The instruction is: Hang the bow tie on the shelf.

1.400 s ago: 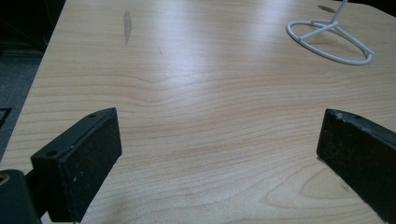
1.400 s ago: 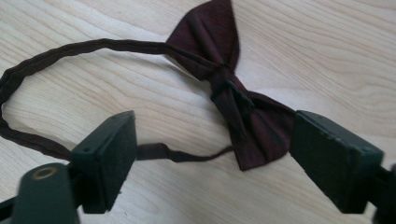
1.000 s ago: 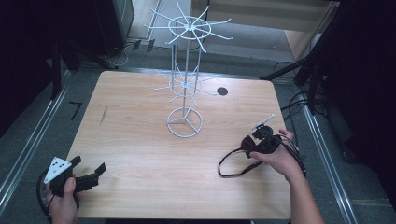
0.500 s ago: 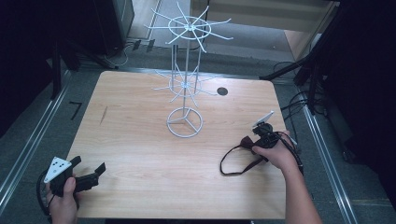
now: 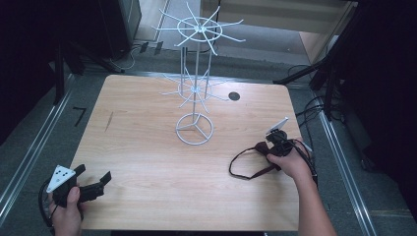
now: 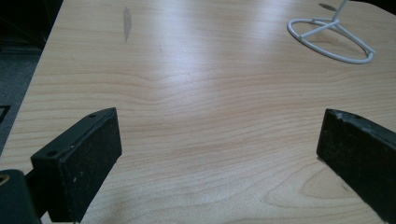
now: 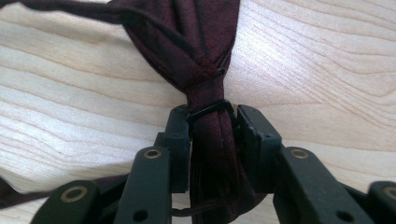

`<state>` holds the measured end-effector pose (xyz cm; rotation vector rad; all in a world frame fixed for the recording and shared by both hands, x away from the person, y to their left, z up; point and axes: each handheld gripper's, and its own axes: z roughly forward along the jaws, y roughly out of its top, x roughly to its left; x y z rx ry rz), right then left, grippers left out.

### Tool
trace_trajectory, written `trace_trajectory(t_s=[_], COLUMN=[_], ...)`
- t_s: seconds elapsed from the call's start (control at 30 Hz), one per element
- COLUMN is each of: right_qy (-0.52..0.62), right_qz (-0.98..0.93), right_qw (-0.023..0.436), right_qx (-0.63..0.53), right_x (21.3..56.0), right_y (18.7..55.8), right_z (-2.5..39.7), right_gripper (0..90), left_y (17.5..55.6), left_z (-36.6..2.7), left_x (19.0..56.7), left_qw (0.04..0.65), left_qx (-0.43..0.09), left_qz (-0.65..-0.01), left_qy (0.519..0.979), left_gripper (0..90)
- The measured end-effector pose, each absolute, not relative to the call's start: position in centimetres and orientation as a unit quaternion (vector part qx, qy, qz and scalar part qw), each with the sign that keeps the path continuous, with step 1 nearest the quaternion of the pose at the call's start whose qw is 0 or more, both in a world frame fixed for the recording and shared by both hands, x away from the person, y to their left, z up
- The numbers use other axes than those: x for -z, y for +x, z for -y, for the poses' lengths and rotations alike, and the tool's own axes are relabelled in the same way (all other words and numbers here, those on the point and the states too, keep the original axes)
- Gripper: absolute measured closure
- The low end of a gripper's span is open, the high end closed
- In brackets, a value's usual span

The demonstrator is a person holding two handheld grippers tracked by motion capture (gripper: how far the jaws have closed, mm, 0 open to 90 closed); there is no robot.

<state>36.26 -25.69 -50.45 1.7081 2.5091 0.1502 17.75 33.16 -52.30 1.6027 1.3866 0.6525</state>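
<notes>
We found the table [image 5: 147,147] bare across its left and near parts, so a gripper could pass freely there. The wire stand [image 5: 195,129] rose at mid-table with its arms spread overhead, blocking that way. A dark strap [image 5: 251,167] looped on the right.
</notes>
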Motion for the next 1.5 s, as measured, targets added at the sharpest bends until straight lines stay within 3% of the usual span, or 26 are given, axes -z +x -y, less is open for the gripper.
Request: trace_trajectory(t_s=[0.3,0.67,1.5], right_qy=[0.565,0.595,0.564], right_qz=[-0.821,-0.784,-0.743], right_qw=[0.055,0.085,0.161], right_qx=[-0.058,-0.157,-0.323], right_x=[50.3,48.3,43.1], right_y=[36.2,36.1,36.2], right_z=[25.9,26.8,23.1], right_gripper=[73.3,73.5,73.4], left_y=[17.8,17.8,17.7], left_z=[-33.2,-33.2,-33.2], left_x=[52.3,52.3,52.3], left_qw=[0.446,0.445,0.446], left_qx=[-0.263,-0.264,-0.262], left_qz=[-0.56,-0.56,-0.56], left_qy=[0.647,0.647,0.647], left_gripper=[0.4,0.4,0.4])
